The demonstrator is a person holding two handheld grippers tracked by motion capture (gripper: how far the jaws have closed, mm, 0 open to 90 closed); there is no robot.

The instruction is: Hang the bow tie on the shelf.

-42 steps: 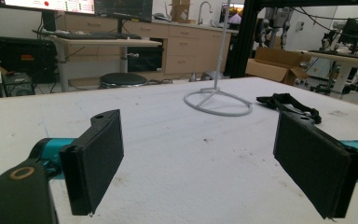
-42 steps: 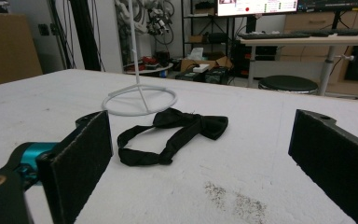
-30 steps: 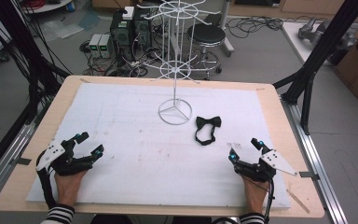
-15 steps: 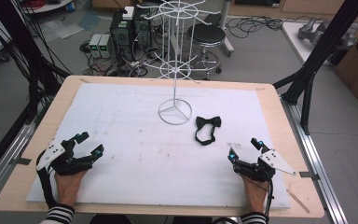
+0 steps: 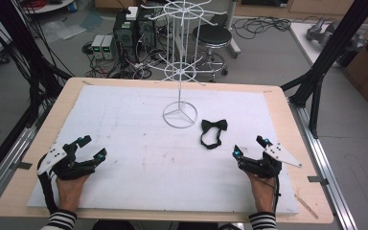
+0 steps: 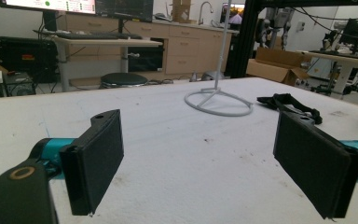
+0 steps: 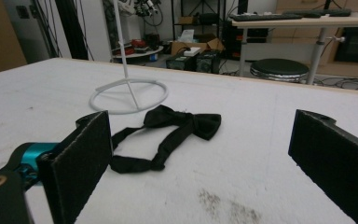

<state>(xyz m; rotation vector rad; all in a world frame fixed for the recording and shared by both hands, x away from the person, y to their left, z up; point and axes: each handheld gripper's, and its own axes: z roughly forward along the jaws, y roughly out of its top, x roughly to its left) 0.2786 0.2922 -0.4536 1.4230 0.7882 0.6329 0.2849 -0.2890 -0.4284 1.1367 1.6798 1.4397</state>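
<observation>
1. Worktop (image 5: 124,120): a white foam sheet covers it. A white wire display stand (image 5: 179,114) has its ring base just above centre of the high view, its mast rising toward the top edge.

2. Task item: a black bow tie (image 5: 212,132) with its strap looped lies flat on the sheet, just right of the stand base and apart from it. In the right gripper view the bow tie (image 7: 168,133) sits centre-left, knot end toward the stand (image 7: 128,95).

3. Right gripper (image 5: 250,147): lower right of the high view, jaws spread wide, holding nothing, near the bow tie but not touching it.

4. Left gripper (image 5: 90,147): lower left of the high view, likewise released and empty, well apart from the bow tie. In its own view the bow tie (image 6: 289,106) appears at the right, beyond the stand base (image 6: 218,101).

5. Step in hand, as judged: approach and pick up the bow tie with the right gripper.

6. Recommended execution:
   - Advance forward and slightly left, keeping the jaws low to the sheet.
   - Bracket the thick knot rather than the thin strap; the strap is limp and likely to slip.
   - Close only once both pads flank the fabric.
   - Keep clear of the stand base, since a knock could shift it.
</observation>
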